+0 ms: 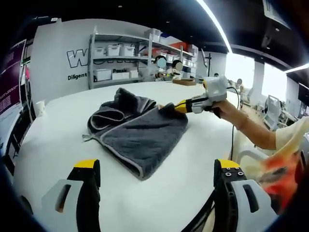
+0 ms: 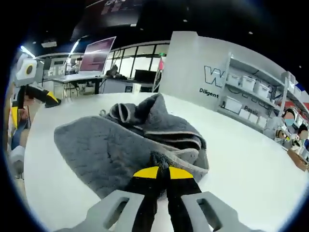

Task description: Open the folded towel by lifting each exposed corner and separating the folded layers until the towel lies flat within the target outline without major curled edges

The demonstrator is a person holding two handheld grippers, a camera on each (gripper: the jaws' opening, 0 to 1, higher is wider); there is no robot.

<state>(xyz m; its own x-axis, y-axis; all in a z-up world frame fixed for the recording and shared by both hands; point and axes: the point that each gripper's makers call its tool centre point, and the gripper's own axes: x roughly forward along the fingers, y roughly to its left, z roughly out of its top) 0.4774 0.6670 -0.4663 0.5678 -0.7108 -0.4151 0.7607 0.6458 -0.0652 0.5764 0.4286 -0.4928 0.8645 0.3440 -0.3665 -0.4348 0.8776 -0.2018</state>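
Bright ceiling strips [image 1: 216, 24], fisheye-warped edges

I'm seeing my right gripper [image 2: 161, 172] pinching the near edge of the gray towel [image 2: 111, 150], its 2 yellow-tipped jaws closed together; the towel is lying bunched on the white table [image 2: 241, 159], folds piled toward the far edge.

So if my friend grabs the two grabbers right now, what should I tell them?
Right gripper: shut on an edge of the grey towel, at the side nearest that gripper.
Left gripper: open, holding nothing, hanging above the white table short of the towel.
Towel: in the middle of the table, one half lying fairly flat, the other half bunched and rolled in folds.
Done: one edge pinched.
Left: lift that edge, pull the bunched layers apart, smooth the towel flat. I see no target outline.
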